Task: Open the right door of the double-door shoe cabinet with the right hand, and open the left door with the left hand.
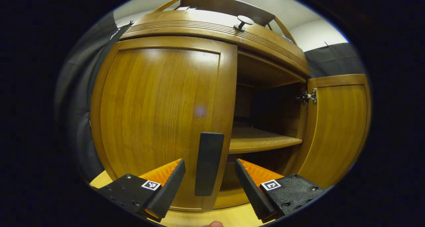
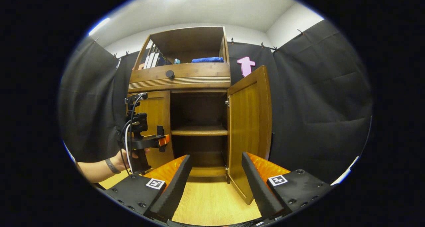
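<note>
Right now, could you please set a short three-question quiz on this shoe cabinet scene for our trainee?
1. True or false: the brown wooden right door stands open.
2. Which does the left claw straddle: (a) the dark vertical handle of the closed brown wooden left door, (b) the round dark drawer knob, (c) the metal hinge?
3. What lies folded on top of the cabinet?

Key: 1 true; 2 a; 3 a blue cloth.
</note>
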